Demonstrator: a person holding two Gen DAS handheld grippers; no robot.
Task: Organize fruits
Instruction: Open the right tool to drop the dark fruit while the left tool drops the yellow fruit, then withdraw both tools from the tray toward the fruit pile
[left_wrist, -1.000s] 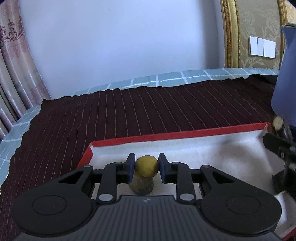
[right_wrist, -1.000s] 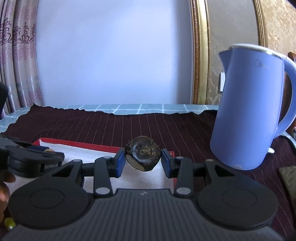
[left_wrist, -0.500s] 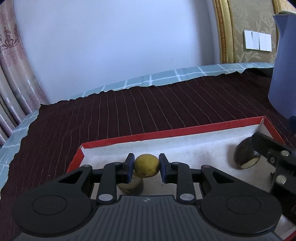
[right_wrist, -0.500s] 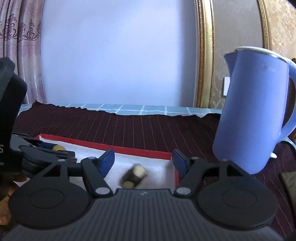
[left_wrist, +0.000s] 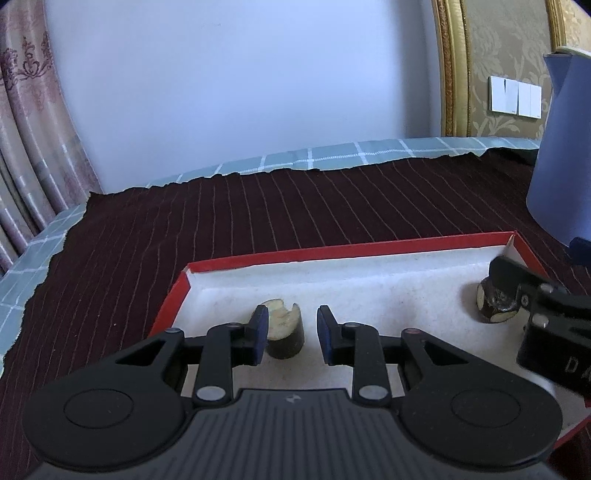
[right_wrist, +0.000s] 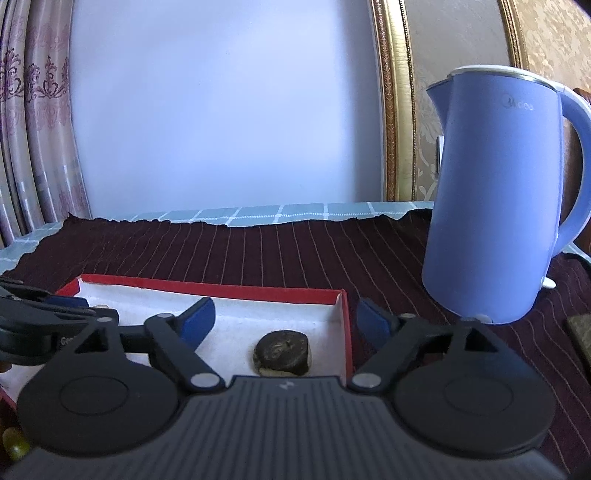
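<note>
Two fruit pieces are lying in the red-rimmed tray: a dark, rough one near its right end and a pale-cut one toward the left. Right tongs are hanging wide apart over the dark piece, having just been opening, touching nothing. Left tongs are standing narrowly apart, pinching nothing, the pale-cut piece just beyond them. Beside the tray, a blue kettle is sitting on the worktop's striped maroon cloth.
</note>
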